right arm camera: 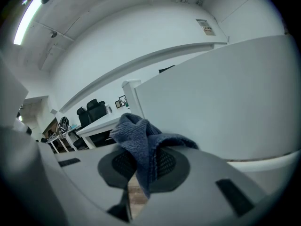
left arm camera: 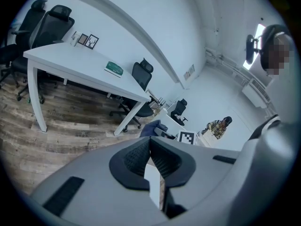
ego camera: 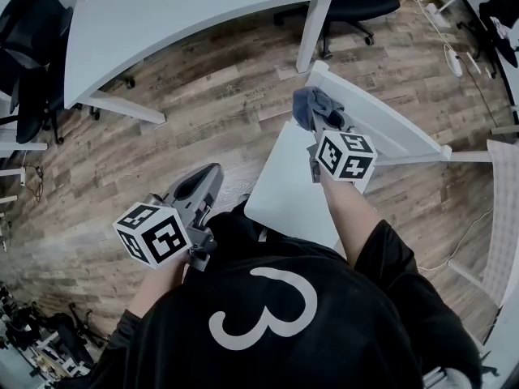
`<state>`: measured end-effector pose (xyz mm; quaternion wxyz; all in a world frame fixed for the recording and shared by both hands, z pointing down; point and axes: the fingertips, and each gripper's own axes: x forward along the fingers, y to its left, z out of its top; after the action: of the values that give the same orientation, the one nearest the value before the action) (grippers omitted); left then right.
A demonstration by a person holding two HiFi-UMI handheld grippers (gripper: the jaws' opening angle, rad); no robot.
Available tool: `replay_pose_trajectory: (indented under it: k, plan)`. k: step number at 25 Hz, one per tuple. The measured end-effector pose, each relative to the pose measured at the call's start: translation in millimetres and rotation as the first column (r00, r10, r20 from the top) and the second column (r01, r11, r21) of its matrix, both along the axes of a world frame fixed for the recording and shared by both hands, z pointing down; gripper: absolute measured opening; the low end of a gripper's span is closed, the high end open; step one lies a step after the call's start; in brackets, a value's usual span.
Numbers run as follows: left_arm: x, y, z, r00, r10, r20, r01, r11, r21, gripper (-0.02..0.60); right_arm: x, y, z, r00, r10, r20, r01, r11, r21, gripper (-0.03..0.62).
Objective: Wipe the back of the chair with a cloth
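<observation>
Wood floor (ego camera: 203,104) underfoot: your right gripper (right arm camera: 143,166) pinches the cloth (right arm camera: 141,135) facing the chair back (right arm camera: 221,102) to wipe; left gripper (left arm camera: 153,159) hangs closed, empty

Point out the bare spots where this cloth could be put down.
Bare: the chair seat, bordered by the backrest and the person; most of the table top; the floor between table and chair. Crowded only at the backrest's corner, where the right gripper clamps the cloth.

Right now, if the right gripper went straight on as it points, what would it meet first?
Probably the white chair back: the right gripper, shut on the blue cloth, faces that panel, though depth is unclear.
</observation>
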<state>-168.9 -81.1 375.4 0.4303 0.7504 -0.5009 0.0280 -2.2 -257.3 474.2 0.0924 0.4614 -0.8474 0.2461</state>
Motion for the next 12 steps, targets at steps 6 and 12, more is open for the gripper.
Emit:
replay_pose_trajectory:
  k: [6,12]
  plan:
    - [11.8,0.3,0.7,0.999,0.036,-0.002,-0.036,0.999,-0.006,0.014,12.8,0.9,-1.4,0.999,0.038,0.031,-0.037,0.999,-0.023,0.048]
    - [23.9,-1.1,5.1,0.997,0.074,0.000,-0.074,0.997,-0.008,0.014,34.5,5.5,-0.2,0.996,0.080,0.027,-0.079,0.997,-0.017,0.048]
